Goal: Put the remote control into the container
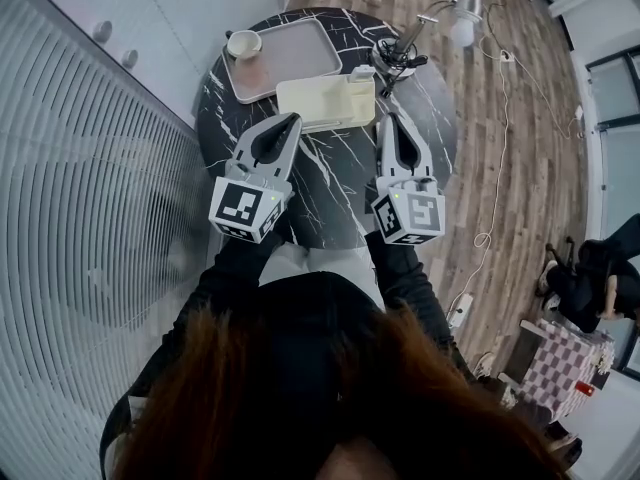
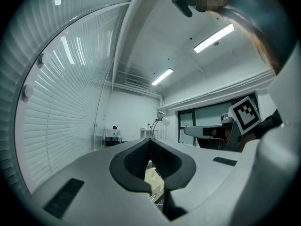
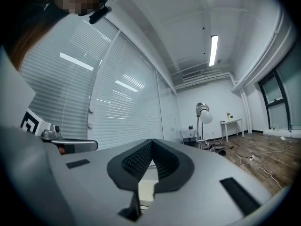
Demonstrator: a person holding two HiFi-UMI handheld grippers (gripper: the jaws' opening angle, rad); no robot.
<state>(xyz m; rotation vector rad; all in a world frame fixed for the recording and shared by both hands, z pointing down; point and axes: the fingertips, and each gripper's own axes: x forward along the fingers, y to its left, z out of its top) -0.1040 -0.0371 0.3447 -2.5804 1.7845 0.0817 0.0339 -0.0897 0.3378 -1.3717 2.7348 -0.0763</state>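
Reddish-brown hair and black sleeves are nearest, the person bent over a round black marble table veined with white. Both arms reach forward over its near half, each hand hidden behind a cube with square markers. The left gripper is clenched, its dark ribbed pads meeting at the tips with nothing caught between them. The right gripper is clamped together just the same and also empty. Both point level toward a cream container lying just past their tips in the middle of the table, and I cannot say whether either tip touches it. A small pale piece sits at the container's far right corner, too small for me to say whether it is the remote control, which I cannot pick out elsewhere. Beyond the container lies a grey tray with a cup at its left end. To the right of the tray stands a desk lamp over a tangle of cables, with wooden floor behind
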